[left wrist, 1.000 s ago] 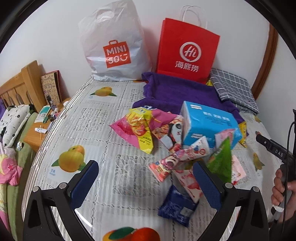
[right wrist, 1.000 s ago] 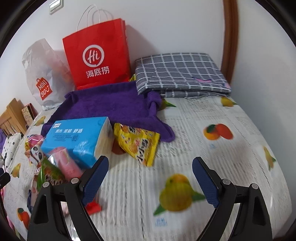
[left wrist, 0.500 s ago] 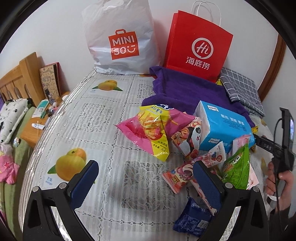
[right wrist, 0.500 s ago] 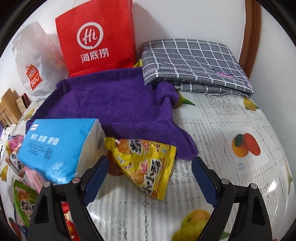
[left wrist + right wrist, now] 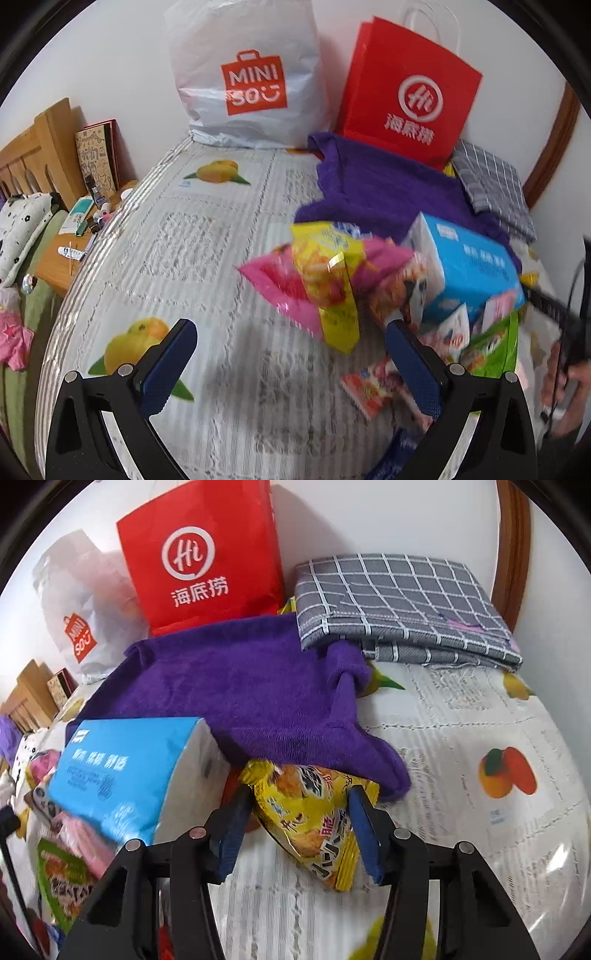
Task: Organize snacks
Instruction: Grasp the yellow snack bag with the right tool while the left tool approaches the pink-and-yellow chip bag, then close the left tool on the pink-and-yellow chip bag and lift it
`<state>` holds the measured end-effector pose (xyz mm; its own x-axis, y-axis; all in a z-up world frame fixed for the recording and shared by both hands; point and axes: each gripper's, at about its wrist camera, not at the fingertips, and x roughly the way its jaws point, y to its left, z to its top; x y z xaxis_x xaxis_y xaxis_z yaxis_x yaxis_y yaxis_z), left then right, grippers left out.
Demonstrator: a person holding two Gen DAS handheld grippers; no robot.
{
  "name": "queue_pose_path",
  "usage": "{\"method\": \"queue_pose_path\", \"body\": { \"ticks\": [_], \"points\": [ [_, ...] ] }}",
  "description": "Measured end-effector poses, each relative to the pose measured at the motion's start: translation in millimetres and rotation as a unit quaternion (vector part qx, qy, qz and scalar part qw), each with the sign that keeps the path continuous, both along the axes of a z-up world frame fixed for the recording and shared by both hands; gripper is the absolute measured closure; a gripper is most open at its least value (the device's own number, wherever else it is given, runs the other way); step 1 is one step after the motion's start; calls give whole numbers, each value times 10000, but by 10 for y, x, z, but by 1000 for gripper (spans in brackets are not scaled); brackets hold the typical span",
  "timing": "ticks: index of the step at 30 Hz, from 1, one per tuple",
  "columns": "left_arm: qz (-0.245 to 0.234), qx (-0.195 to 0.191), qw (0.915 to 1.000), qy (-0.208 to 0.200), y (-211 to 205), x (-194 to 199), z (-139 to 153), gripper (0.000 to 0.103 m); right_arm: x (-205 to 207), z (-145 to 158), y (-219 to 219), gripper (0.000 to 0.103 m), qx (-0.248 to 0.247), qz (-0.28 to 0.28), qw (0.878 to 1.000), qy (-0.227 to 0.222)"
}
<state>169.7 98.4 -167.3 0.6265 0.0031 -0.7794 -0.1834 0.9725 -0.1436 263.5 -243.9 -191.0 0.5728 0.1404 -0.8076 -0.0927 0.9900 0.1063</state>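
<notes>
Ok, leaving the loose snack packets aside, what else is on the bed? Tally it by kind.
Shopping bags: 2, white plastic bag and red paper bag
Cloths: 2, purple towel and folded grey checked cloth
Tissue packs: 1, blue tissue pack
Total: 5

Snack packet (image 5: 314,812) lies before the towel (image 5: 236,694), right of the tissue pack (image 5: 122,771).
</notes>
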Motion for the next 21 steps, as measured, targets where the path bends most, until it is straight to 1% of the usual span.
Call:
{"method": "queue_pose_path", "body": {
  "ticks": [2,4,6,7,9,13,14,15,16,18,21],
  "points": [
    [-28,-57,10000,-68,20,84,64,1,-57,28,-34,51,-18,24,10000,-56],
    [-55,34,9999,-107,10,172,112,1,-110,53,-71,51,-78,5,9999,-94],
    [-111,203,9996,-131,-16,310,135,1,-176,86,-131,51,-29,-50,9999,-119],
    [-140,245,9996,-102,-19,394,123,1,-199,102,-155,51,8,-64,9999,-113],
    [-198,209,9996,-27,-15,506,80,1,-263,138,-202,51,78,-92,9999,-111],
    [-491,107,9986,186,-71,683,-62,4,-403,201,-235,51,-23,-124,9998,-145],
    [-587,63,9979,251,-96,713,-98,11,-431,215,-238,51,-43,-130,9998,-130],
    [-682,0,9972,312,-125,735,-137,19,-454,229,-237,51,-54,-125,9998,-123],
    [-680,27,9972,311,-143,731,-150,22,-472,239,-236,51,-63,-117,9998,-125],
    [-662,109,9975,228,-165,698,-136,38,-517,264,-214,51,-104,-102,9998,-148],
    [-725,-61,9971,202,-124,621,-84,44,-584,309,-165,51,-107,-40,9998,-174]
  ]
}}
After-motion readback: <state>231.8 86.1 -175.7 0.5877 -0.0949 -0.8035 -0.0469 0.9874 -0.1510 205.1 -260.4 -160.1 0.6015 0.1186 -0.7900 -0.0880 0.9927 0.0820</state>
